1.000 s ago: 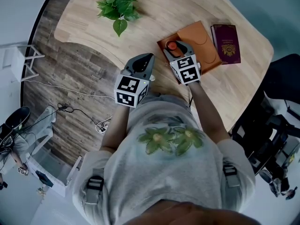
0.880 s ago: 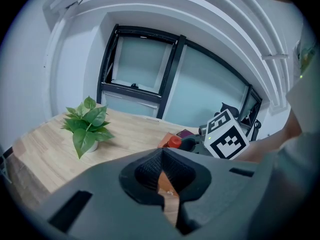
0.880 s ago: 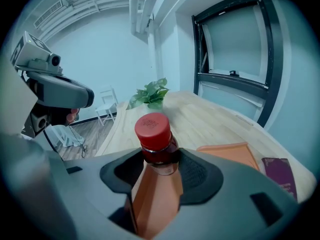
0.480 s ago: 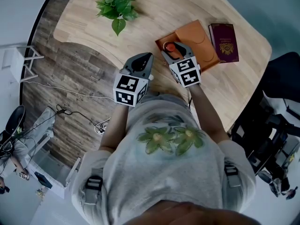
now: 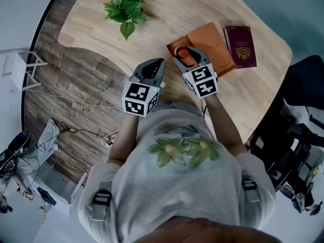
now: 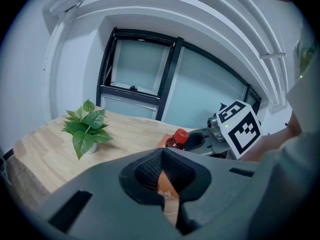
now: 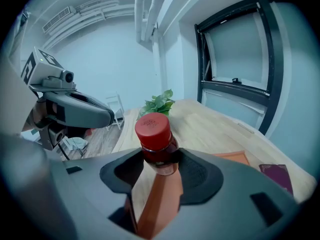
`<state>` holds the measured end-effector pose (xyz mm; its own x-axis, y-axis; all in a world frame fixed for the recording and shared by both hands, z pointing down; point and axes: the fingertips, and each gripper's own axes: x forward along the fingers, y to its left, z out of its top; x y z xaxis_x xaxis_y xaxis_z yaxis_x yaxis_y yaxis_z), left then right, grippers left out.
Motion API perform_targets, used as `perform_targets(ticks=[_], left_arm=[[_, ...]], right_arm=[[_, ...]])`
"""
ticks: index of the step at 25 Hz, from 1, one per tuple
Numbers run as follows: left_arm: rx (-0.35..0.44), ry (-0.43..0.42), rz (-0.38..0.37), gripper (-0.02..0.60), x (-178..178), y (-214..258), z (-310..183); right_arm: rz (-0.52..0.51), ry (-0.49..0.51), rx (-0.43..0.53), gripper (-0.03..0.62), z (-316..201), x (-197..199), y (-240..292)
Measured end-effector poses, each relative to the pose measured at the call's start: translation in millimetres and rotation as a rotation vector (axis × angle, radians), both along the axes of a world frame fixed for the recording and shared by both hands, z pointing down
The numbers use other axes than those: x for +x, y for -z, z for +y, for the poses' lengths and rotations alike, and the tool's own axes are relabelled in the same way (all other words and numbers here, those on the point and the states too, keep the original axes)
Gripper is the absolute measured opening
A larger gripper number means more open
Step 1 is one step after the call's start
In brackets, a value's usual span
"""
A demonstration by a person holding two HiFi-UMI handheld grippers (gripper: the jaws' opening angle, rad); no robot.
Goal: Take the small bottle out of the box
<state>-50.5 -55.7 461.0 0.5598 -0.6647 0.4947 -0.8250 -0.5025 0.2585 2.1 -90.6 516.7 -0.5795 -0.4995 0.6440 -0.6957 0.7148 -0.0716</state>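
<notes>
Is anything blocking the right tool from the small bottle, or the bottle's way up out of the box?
Nothing visible does. The right tool already has its jaws closed on the neck of the small bottle, and the orange box lies open, with nothing over the bottle.
</notes>
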Motion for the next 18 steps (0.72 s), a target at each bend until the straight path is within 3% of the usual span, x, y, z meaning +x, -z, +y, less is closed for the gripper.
perform_targets(ticks=[18], left_arm=[[0.015,0.006,0.003,0.008,6,5,3]], right_arm=[[-0.019,0.018,0.045,0.212,6,6,29]])
